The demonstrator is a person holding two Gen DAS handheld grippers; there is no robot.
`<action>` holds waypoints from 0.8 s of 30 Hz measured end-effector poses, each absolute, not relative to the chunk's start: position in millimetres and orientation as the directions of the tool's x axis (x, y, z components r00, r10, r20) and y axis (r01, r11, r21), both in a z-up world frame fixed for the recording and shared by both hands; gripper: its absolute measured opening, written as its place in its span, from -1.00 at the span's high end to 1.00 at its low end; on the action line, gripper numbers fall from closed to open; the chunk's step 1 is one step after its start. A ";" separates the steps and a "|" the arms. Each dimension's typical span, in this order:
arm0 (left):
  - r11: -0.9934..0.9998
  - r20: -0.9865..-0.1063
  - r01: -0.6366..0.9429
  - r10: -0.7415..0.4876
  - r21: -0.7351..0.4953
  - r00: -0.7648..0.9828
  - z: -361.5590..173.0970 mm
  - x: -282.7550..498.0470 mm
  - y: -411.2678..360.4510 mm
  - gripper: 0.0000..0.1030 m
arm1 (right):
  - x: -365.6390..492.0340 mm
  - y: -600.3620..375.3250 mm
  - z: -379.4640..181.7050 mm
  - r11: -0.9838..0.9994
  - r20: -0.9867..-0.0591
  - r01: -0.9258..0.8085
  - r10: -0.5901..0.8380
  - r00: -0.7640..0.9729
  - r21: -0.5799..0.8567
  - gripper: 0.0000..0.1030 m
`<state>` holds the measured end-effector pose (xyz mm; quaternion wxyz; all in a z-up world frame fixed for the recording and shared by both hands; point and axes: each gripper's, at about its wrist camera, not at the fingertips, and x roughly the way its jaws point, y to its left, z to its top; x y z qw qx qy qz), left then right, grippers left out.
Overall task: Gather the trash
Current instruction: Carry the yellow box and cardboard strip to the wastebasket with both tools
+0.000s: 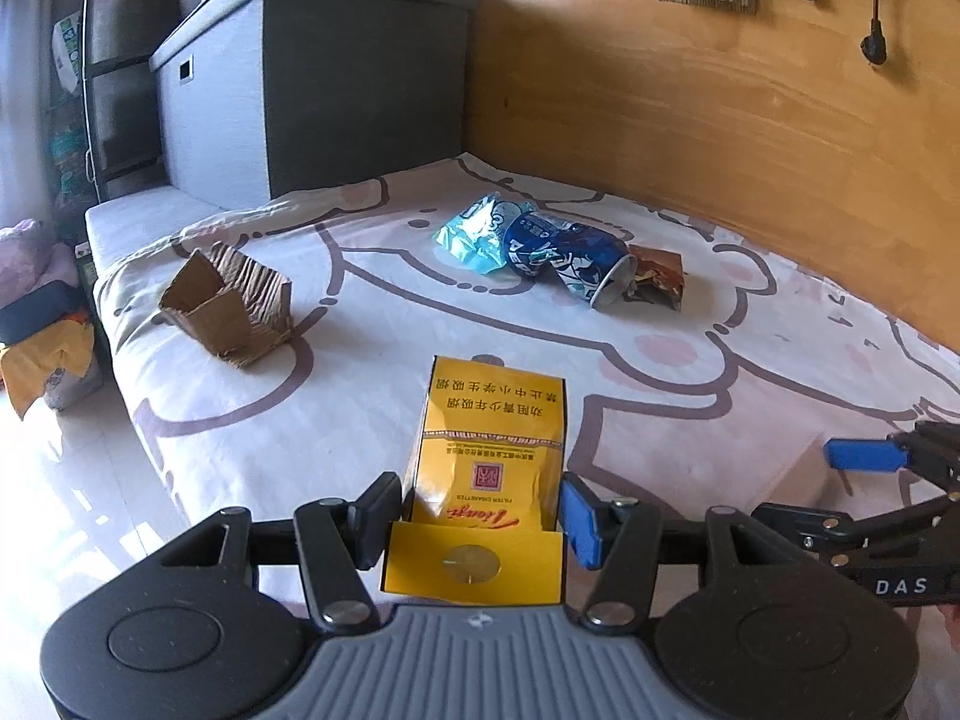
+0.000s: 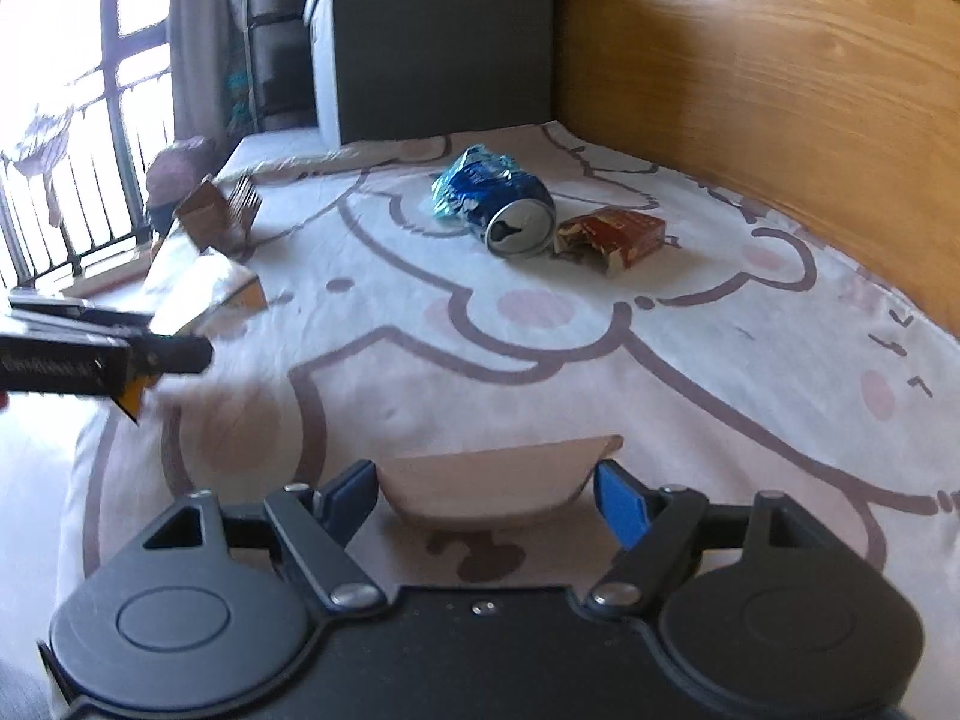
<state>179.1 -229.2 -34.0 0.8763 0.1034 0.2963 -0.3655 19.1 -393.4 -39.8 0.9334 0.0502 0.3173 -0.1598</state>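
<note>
My left gripper (image 1: 477, 519) is shut on a yellow cigarette pack (image 1: 489, 456) with its lid flap open, held above the bed. My right gripper (image 2: 486, 495) is shut on a beige cardboard piece (image 2: 492, 483) and also shows at the right edge of the left wrist view (image 1: 870, 456). On the bed lie a crushed blue can (image 1: 570, 261) (image 2: 516, 213), a teal wrapper (image 1: 471, 234) (image 2: 450, 186), a torn red-brown pack (image 1: 657, 276) (image 2: 612, 237) and a torn brown cardboard box (image 1: 231, 306) (image 2: 219, 216).
The bed has a white sheet with a pink cartoon print (image 1: 420, 324) (image 2: 540, 348). A grey storage box (image 1: 312, 84) (image 2: 438, 42) stands at its far end. A wooden wall (image 1: 720, 120) runs along the right. The floor (image 1: 72, 480) lies left.
</note>
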 end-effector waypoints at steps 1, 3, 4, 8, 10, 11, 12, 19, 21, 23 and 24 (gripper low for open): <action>0.712 -0.595 0.701 -0.580 -0.039 0.556 -34.4 177.2 -227.2 -0.11 | 18.3 -394.2 -40.1 0.945 -0.607 0.325 -0.273 0.746 -0.026 -0.77; 0.710 -0.595 0.703 -0.581 -0.037 0.556 -35.5 173.9 -224.5 -0.11 | 16.6 -398.3 -40.2 0.949 -0.602 0.313 -0.276 0.749 -0.047 -0.84; 0.710 -0.595 0.703 -0.581 -0.037 0.555 -36.3 172.8 -223.8 -0.11 | 16.7 -403.2 -40.4 0.953 -0.606 0.300 -0.262 0.751 -0.040 -0.88; 0.713 -0.595 0.700 -0.584 -0.052 0.551 -39.4 172.8 -222.0 -0.11 | 21.8 -417.5 -42.0 0.977 -0.620 0.211 -0.181 0.764 -0.025 -0.92; 0.714 -0.596 0.698 -0.584 -0.054 0.551 -40.9 172.7 -222.6 -0.11 | 26.9 -423.9 -44.2 0.984 -0.629 0.179 -0.146 0.764 -0.010 -0.93; 0.715 -0.597 0.697 -0.583 -0.055 0.551 -41.2 172.7 -223.0 -0.11 | 28.9 -426.2 -45.3 0.984 -0.634 0.176 -0.133 0.762 0.005 -0.93; 0.716 -0.597 0.696 -0.582 -0.055 0.552 -41.1 172.7 -223.4 -0.11 | 31.0 -428.0 -46.6 0.984 -0.642 0.177 -0.123 0.757 0.019 -0.92; 0.721 -0.604 0.689 -0.580 -0.068 0.547 -39.8 171.4 -221.7 -0.10 | 30.8 -416.4 -44.6 0.979 -0.638 0.202 -0.150 0.756 0.009 -0.78; 0.708 -0.623 0.701 -0.586 -0.083 0.518 -41.8 173.8 -223.5 -0.13 | 28.4 -413.4 -42.8 0.978 -0.636 0.208 -0.154 0.756 0.011 -0.78; 0.704 -0.635 0.704 -0.588 -0.096 0.501 -43.9 178.1 -225.0 -0.19 | 26.1 -409.1 -42.0 0.978 -0.637 0.209 -0.160 0.754 0.001 -0.78; 0.701 -0.645 0.705 -0.588 -0.106 0.488 -45.3 180.6 -225.9 -0.28 | 24.8 -407.4 -41.8 0.978 -0.636 0.210 -0.162 0.754 0.000 -0.78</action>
